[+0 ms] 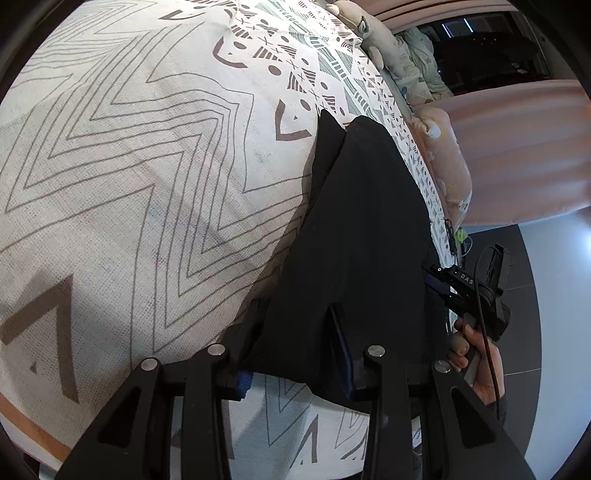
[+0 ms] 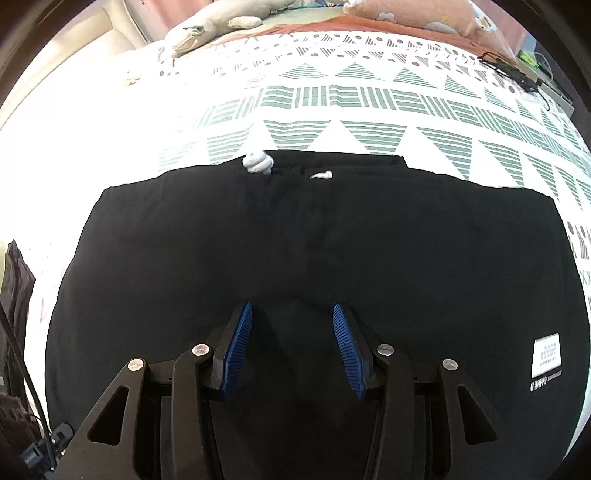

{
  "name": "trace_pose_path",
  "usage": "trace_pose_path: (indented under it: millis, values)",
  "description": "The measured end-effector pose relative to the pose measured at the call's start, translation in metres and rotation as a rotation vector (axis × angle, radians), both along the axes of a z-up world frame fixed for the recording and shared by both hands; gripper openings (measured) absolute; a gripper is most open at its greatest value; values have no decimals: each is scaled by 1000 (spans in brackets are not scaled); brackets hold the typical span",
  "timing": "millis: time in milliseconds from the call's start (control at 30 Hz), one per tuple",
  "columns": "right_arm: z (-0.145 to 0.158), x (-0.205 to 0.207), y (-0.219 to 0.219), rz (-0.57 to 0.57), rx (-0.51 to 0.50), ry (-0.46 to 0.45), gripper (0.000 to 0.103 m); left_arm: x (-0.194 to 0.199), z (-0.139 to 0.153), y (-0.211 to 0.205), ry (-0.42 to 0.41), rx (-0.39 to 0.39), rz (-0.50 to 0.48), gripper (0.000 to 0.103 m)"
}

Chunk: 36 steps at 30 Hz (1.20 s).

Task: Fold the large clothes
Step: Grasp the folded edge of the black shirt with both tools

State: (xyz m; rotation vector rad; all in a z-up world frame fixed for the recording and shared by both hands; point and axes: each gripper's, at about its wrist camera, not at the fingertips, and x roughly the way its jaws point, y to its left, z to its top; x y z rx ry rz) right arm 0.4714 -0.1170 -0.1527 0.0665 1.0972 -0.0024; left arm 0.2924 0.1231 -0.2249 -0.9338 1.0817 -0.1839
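Note:
A large black garment (image 2: 314,236) lies spread on the patterned bed sheet (image 2: 332,99), with white drawstrings (image 2: 258,163) at its far edge and a white label (image 2: 546,355) at the right. My right gripper (image 2: 293,310) is open just above the near part of the cloth, blue pads (image 2: 236,350) apart, holding nothing. In the left wrist view the black garment (image 1: 362,236) runs away from me between the fingers of my left gripper (image 1: 295,325); the cloth drapes over them and hides the gap. The right gripper (image 1: 469,291) shows at the right, held by a hand.
A plush toy (image 2: 218,26) and a pink pillow (image 2: 424,14) lie at the far end of the bed. A pink curtain (image 1: 524,147) and dark floor (image 1: 517,295) are to the right. A cable and small devices (image 2: 517,70) sit at the far right bed corner.

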Motion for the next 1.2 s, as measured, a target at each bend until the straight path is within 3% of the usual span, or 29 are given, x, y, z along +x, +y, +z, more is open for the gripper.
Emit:
trace_pose_path:
  millis: [167,433,633,700,800,900,1200]
  values:
    - [-6,-11,2,19,51,25,44,-1,-4,0,-3,-102,-32,48]
    - [-21,-78,1,50,201,43,44,5,-1,-8,11,-95,-37,49]
    - [-32,-94,-8,73,250,39,44,10,-1,-12,11,-86,-31,49]
    - [-32,-103,-2,84,257,31,44,7,1,-11,14,-58,-28,33]
    - [-39,-111,6,107,223,28,44,5,5,-10,5,-58,-26,22]
    - [-48,-120,12,91,206,26,35,3,16,-10,-28,-58,-16,16]
    - [-79,-154,22,114,191,18,31,8,73,-28,-152,-61,-52,10]
